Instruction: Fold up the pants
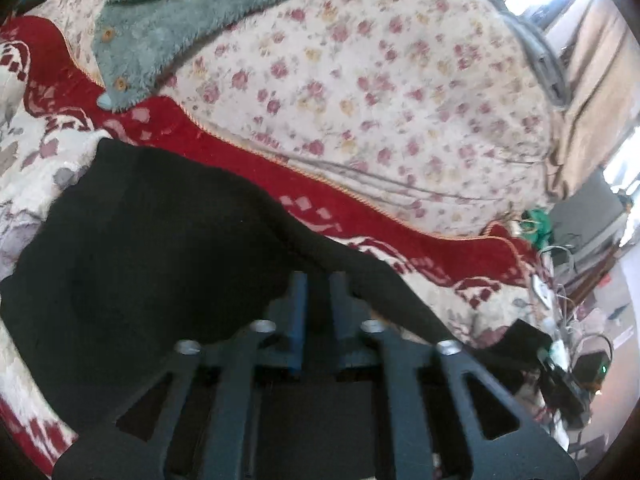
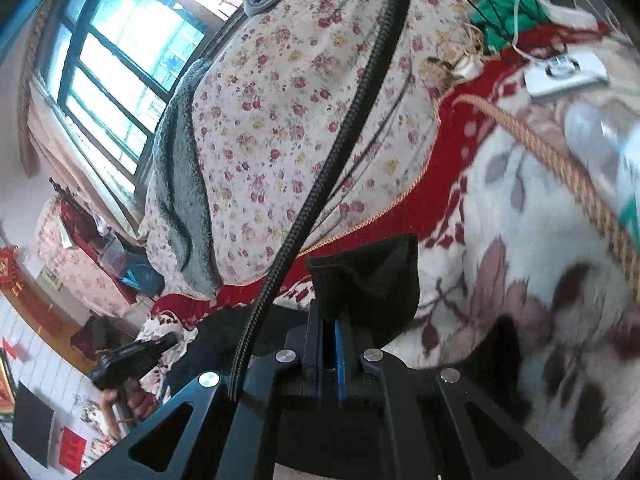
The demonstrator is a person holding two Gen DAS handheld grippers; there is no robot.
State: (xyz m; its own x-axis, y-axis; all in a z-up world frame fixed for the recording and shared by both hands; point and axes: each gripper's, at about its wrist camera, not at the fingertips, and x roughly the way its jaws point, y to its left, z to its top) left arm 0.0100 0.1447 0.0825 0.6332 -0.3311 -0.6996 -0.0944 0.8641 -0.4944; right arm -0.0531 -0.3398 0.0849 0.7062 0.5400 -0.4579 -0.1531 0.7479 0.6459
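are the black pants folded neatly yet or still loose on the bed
Still loose. The black pants lie rumpled across the blanket, one end pinched in the right gripper and lifted. Left gripper is on the fabric; its grip is unclear.

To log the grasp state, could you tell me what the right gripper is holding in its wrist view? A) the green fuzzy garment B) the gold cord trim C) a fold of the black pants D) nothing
C: the right gripper has its fingers closed on a fold of the black pants, which sticks up above the fingertips.

No text or labels can be read
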